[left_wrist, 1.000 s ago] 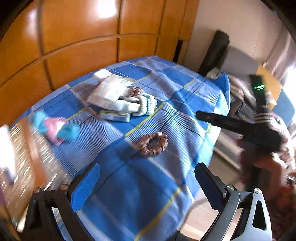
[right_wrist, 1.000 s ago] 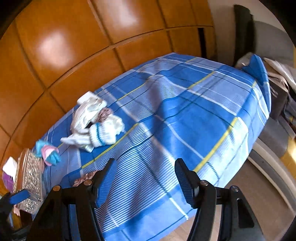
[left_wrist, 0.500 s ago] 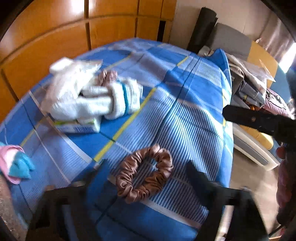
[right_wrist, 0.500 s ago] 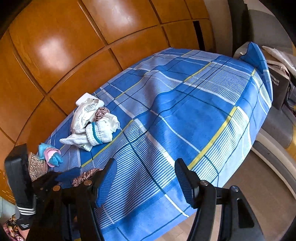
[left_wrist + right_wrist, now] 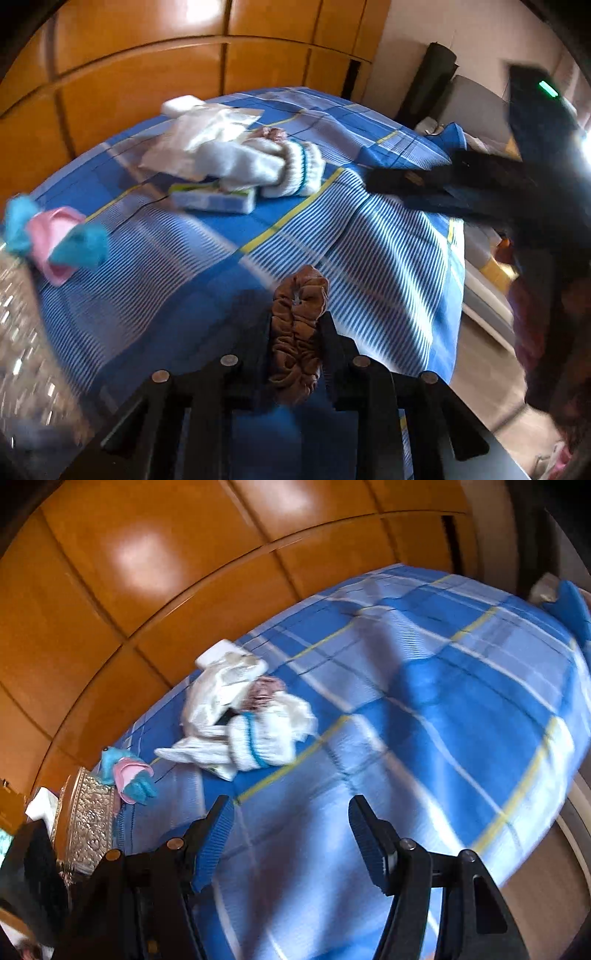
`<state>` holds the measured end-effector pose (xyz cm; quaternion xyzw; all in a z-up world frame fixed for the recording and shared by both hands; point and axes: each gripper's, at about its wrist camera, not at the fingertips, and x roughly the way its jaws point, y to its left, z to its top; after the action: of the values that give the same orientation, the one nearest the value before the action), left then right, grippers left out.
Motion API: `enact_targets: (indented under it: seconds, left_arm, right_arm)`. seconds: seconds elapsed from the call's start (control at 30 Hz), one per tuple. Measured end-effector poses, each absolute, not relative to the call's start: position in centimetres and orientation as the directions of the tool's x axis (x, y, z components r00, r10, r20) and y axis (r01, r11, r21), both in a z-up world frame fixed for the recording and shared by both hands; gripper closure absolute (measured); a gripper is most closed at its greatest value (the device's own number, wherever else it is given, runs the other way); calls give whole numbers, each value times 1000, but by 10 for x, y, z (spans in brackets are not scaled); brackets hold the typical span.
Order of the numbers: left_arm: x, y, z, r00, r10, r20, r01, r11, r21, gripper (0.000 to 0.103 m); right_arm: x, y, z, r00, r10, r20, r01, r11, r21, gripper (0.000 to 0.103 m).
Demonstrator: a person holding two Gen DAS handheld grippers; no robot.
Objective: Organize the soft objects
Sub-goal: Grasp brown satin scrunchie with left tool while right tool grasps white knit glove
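- We see a blue plaid bedspread [image 5: 388, 236] covering the bed, wooden wardrobe panels [image 5: 155, 590] behind it.
- A heap of white socks [image 5: 258, 166] lies mid-bed; a pink-and-turquoise sock [image 5: 59, 240] sits well apart, near the edge.
- Our right gripper [image 5: 290, 834] hovers with jaws apart, gripping nothing.
- Our left gripper [image 5: 295, 332] is clamped on a brown scrunchie [image 5: 297, 332], raised above the bedspread.

Glossy wooden wall panels [image 5: 155, 602]; perhaps a sofa [image 5: 476, 99].
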<state>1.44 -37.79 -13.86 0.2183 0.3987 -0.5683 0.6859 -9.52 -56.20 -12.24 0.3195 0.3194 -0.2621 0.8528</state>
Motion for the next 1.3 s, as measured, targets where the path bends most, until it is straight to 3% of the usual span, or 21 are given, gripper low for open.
enact_targets:
  seconds: [0.1,0.17,0.27,0.5,0.57,0.73,1.1,1.3]
  left_arm:
    - [14,-354,-139,63,-605,-793,946,290,-146,78]
    - [14,-346,-139,71,-607,-791,942,302,-147,78]
    - [12,-335,-141,71,-610,-789,938,311,-156,78]
    - [10,-331,-140,66,-615,-786,938,307,-162,78]
    - [10,-329,-140,63,-619,-783,938,305,-166,78]
    - [10,-325,-137,59,-632,-773,935,307,-179,78]
    - [12,-302,-100,69,-712,-699,929,301,-215,78]
    - [19,-274,-54,126,-778,-616,926,315,-208,78]
  right_arm:
    - [-68,-562,-121,653,-263,-710,637,697,328,36]
    - [-50,-563,-121,645,-279,-712,626,727,282,27]
    - [-22,-566,-125,627,-286,-725,612,756,231,26]
    - [-4,-577,-145,674,-238,-700,587,748,310,27]
    - [-10,-579,-150,705,-232,-671,577,737,352,38]
    - [-26,-585,-160,750,-220,-624,569,695,439,52]
    - [-45,-566,-152,744,-296,-600,599,694,400,55]
    - [-47,-567,-158,737,-301,-605,611,680,406,55]
